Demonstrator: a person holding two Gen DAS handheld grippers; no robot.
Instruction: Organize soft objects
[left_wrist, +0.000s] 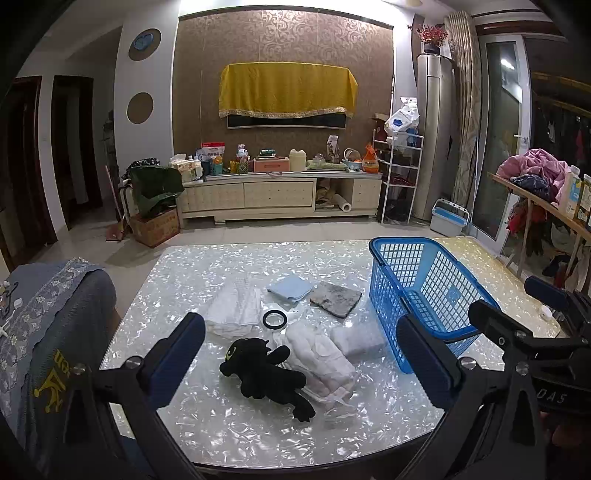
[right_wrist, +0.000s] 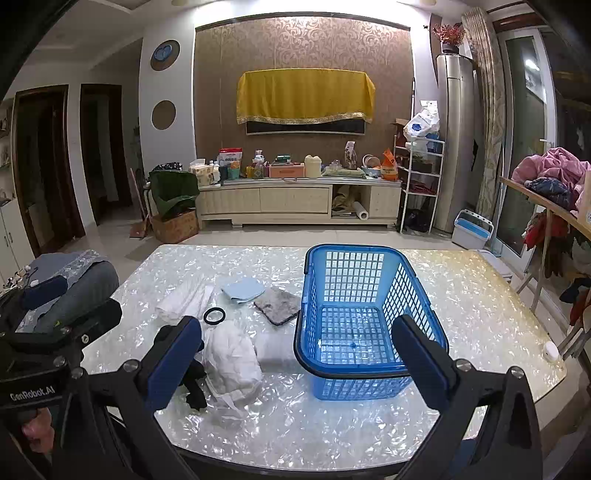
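Black plush (left_wrist: 267, 373) beside white bundle (left_wrist: 321, 356), blue basket (right_wrist: 364, 321) (empty) right

- You get bright light from the ceiling, near the top edge of both views; it washes the top of the wall (left_wrist: 284, 48) almost white.
- Your table (left_wrist: 229, 435) glitters with scattered glare, its far right corner tinted yellow.
- The doorways (right_wrist: 99, 147) on the left stay dim, and the glass door (left_wrist: 502, 140) on the right is dark, with one small lamp reflection.
- Shadows under the black plush toy (left_wrist: 266, 373) and the blue basket (right_wrist: 369, 325) are soft and short.
- Fisheye bending curves the walls, and black corners frame each view.
- Focus is fairly sharp mid-frame; the small things far back look slightly grainy.
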